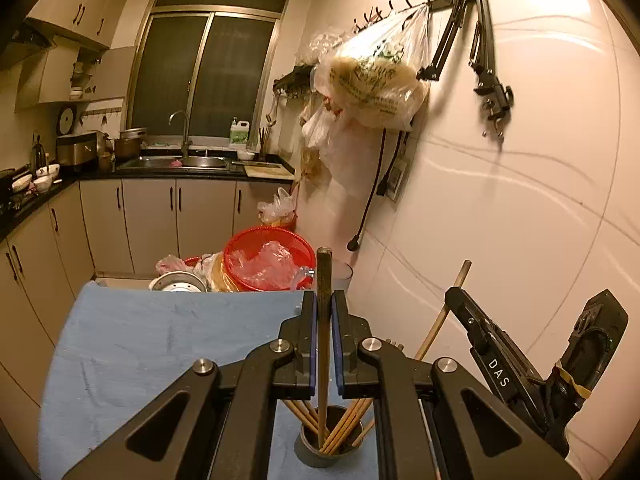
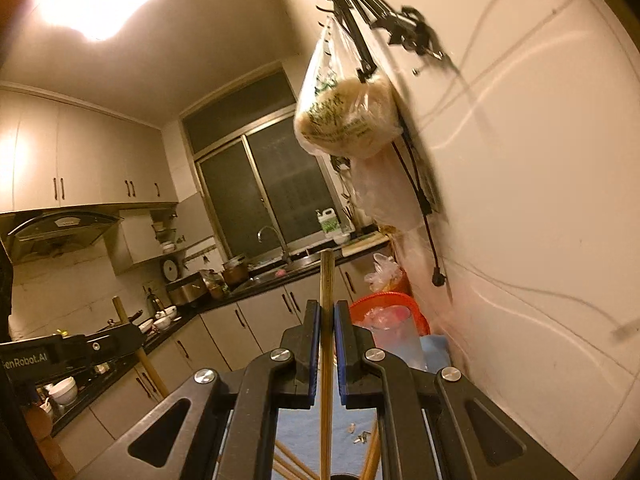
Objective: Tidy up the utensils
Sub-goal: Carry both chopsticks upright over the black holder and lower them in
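My left gripper (image 1: 323,300) is shut on a brown chopstick (image 1: 324,276) that stands upright between its pads. The stick's lower end reaches into a dark cup (image 1: 316,456) holding several chopsticks (image 1: 348,420) on the blue cloth. To the right, my right gripper (image 1: 454,296) grips another chopstick (image 1: 436,324) that slants toward the wall. In the right wrist view the right gripper (image 2: 327,308) is shut on its chopstick (image 2: 327,276). The left gripper (image 2: 132,336) shows at the left edge with its stick (image 2: 120,312). More chopsticks (image 2: 374,456) fan out below.
A table with a blue cloth (image 1: 140,340) stands against the white wall (image 1: 520,220). A clear plastic cup (image 2: 396,336) sits at its far edge, with a red basket (image 1: 268,256) of plastic bags and a metal pot beyond it. Small bits (image 2: 360,434) lie on the cloth. Bags hang on wall hooks.
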